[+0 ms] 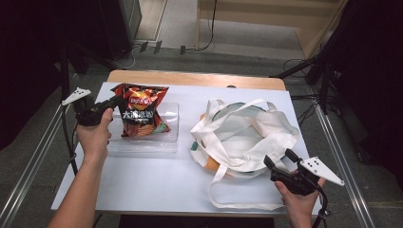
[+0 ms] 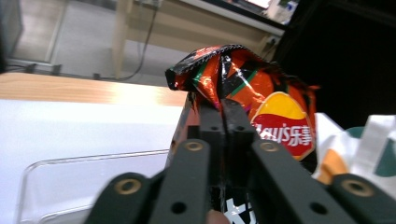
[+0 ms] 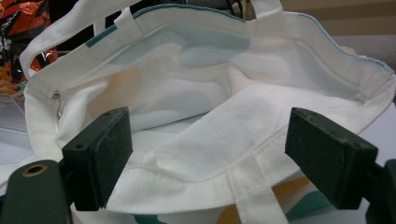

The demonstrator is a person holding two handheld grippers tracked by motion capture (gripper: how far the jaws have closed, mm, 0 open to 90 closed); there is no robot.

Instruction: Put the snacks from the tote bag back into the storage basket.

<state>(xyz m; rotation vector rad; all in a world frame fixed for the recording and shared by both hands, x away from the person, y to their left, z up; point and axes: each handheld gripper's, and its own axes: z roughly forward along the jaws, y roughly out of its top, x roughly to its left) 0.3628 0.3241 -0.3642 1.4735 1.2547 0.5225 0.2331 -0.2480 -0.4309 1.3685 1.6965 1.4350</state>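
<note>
left hand-held gripper (image 1: 117, 98) pinching chip bag (image 1: 141, 110) by worktop (image 1: 157, 185) left edge | right hand-held gripper (image 1: 280, 162) gaping over tote (image 1: 247, 142) rim, holding nothing

The white table top (image 1: 157, 180) lies bare across the lower middle of the high view, open between the two forearms. At left centre the clear tray (image 1: 168, 137) and the chip bag (image 1: 141, 110) standing in it block the way, with the left gripper (image 1: 116, 99) clamped on the bag's top corner. At right centre the tote bag (image 1: 247, 137) spreads wide, its mouth gaping; its long strap (image 1: 228, 202) loops over the lower edge. The right gripper (image 1: 280, 161) straddles the bag's near rim, jaws spread.
</note>
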